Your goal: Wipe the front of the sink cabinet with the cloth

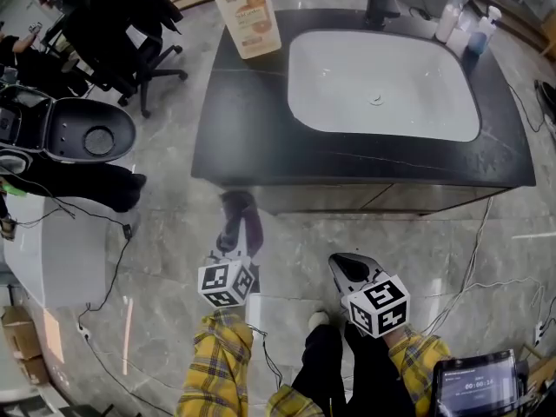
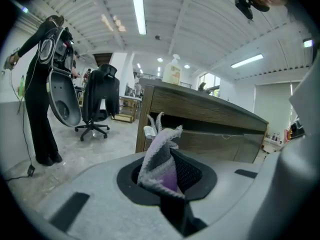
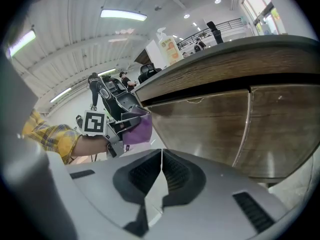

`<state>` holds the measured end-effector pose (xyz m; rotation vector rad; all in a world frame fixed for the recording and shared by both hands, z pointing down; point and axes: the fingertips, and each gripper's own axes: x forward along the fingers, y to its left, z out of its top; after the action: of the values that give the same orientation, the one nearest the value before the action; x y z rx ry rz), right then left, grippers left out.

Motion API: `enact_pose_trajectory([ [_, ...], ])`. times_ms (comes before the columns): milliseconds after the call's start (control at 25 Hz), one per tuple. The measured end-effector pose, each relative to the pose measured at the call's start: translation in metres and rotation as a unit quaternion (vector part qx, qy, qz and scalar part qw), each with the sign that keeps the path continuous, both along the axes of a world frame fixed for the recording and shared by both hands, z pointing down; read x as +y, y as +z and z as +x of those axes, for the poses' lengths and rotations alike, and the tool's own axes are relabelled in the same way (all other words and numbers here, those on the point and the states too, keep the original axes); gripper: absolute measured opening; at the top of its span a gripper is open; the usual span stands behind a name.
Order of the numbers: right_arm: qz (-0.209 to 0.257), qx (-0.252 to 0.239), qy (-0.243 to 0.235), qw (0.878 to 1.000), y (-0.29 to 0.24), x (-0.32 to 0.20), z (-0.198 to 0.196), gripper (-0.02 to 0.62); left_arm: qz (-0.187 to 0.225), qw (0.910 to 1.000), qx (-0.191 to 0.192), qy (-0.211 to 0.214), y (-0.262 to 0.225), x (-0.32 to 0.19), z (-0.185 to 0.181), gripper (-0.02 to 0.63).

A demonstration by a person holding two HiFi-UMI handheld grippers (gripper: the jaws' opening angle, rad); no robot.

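Before cabinet (image 1: 347, 198) front, left end: cloth (image 2: 162, 156), purple-grey, judged soft, light and limp, was bunched and clamped in left gripper (image 2: 170, 176); best pinched mid-bunch. Right gripper (image 3: 161, 179) was closed on nothing

Head view looking steeply down onto the sink cabinet (image 1: 252, 137) top. Both gripper views sitting low and near, tilting up at its front; right gripper view also catching the left gripper (image 3: 131, 124).
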<state>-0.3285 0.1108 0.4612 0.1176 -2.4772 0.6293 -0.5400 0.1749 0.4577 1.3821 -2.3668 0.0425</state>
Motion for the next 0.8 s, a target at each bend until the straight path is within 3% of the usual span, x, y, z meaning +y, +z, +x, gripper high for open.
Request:
enact_pose_trajectory([
  [360, -0.007, 0.008, 0.019, 1.000, 0.015, -0.025, 0.011, 0.006, 0.006, 1.0000, 0.001, -0.005, 0.009, -0.023, -0.004, 0.051],
  [800, -0.012, -0.002, 0.038, 0.999, 0.010, -0.046, 0.030, 0.006, 0.022, 0.9991, 0.003, 0.036, 0.001, -0.064, 0.042, 0.051],
])
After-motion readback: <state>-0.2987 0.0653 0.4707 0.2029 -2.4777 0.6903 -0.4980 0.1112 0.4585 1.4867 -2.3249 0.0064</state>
